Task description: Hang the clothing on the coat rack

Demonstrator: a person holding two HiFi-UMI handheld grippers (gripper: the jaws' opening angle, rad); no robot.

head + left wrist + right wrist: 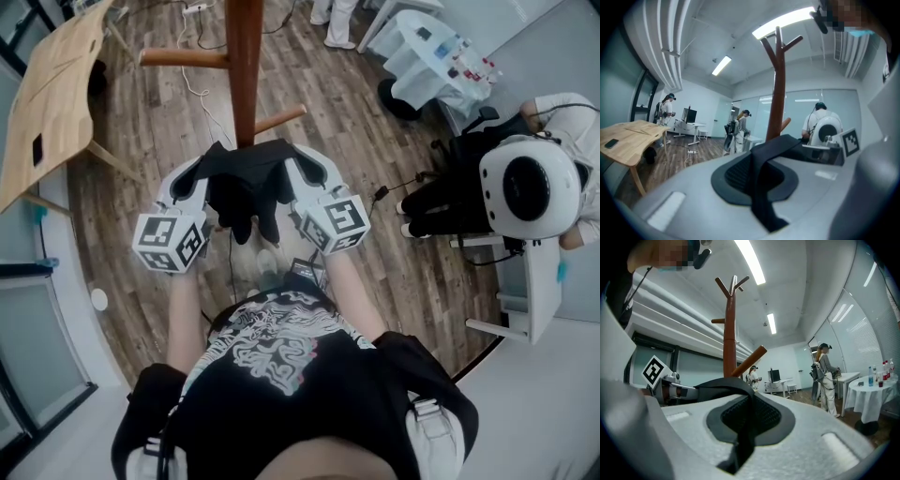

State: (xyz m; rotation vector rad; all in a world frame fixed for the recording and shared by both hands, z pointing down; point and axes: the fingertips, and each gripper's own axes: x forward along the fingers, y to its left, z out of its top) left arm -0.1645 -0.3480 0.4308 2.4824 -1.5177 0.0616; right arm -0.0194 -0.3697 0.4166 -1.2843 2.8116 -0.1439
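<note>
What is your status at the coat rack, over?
Status: left gripper and right gripper both shut on black garment. It hangs between them, just short of coat rack, on no peg yet. Nothing in the way.

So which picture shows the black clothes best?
The head view. There the whole bunch of black clothes hangs between the left gripper and the right gripper, in front of the coat rack. The left gripper view and the right gripper view each show only a thin black strip pinched in shut jaws.
</note>
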